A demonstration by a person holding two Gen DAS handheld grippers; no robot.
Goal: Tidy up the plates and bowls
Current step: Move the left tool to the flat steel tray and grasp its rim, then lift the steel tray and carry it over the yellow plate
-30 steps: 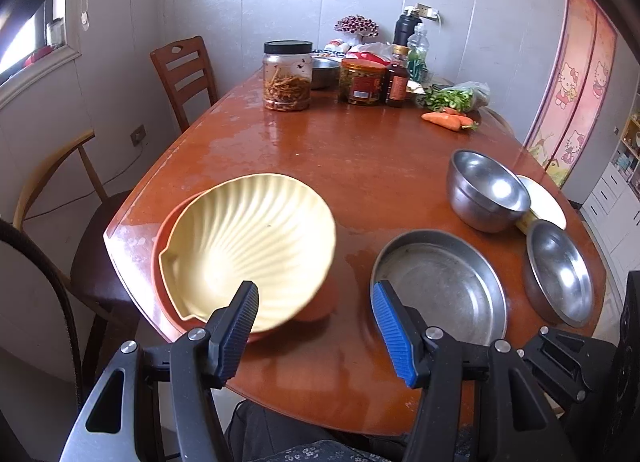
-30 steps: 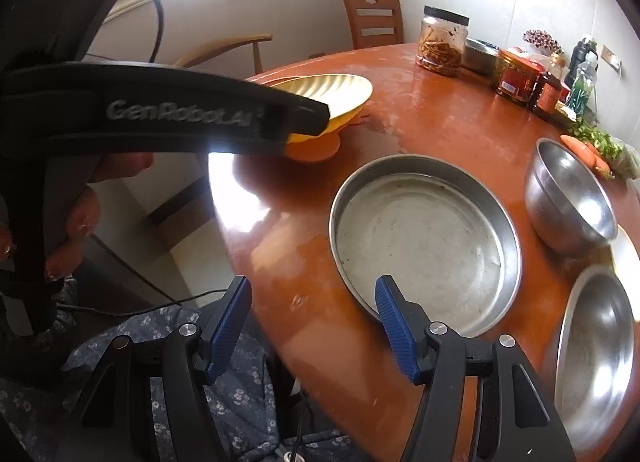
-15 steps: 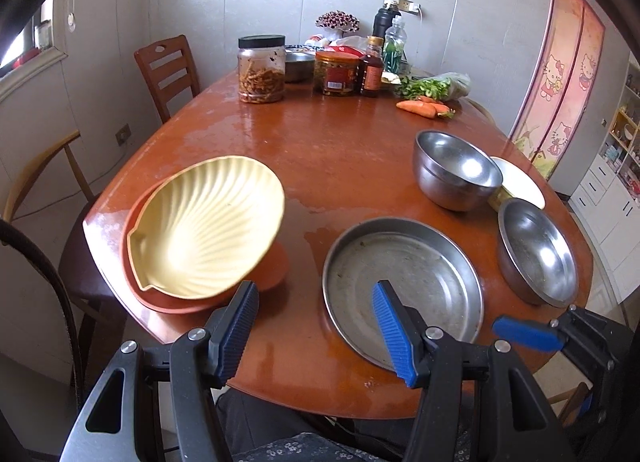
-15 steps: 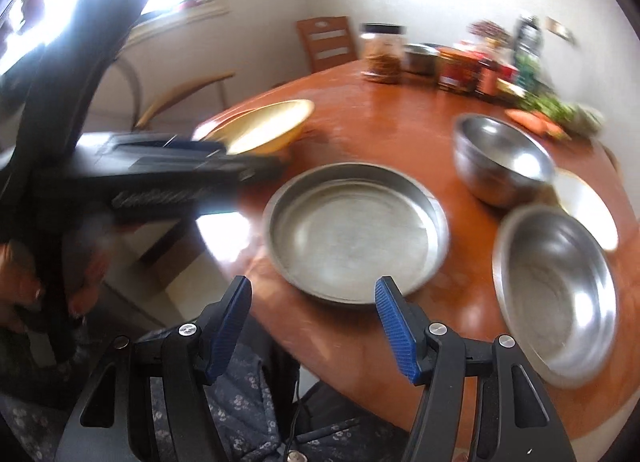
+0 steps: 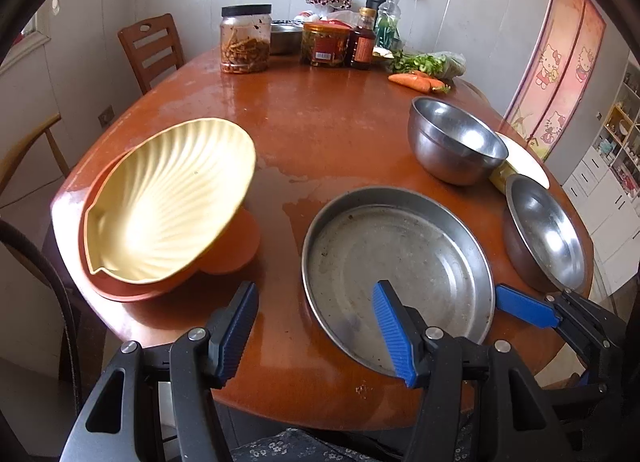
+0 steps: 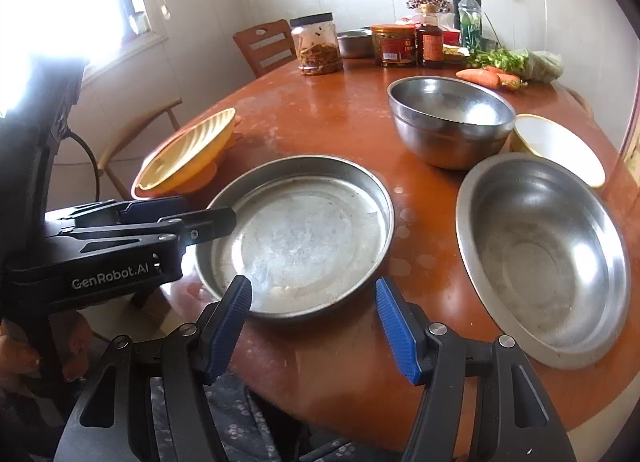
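"GenRobot.AI" in white on the left gripper (image 6: 208, 218) body, jar labels unreadable

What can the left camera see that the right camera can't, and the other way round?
Only the left wrist view shows the pink Hello Kitty door and the white shelves at the far right, plus the right claw poking in open.

Only the right wrist view shows the bright window and the left claw from the side.

Both show the flat steel pan, the deep steel bowl, the shallow steel bowl, the yellow shell dish on its orange plate, the jars and the carrots.
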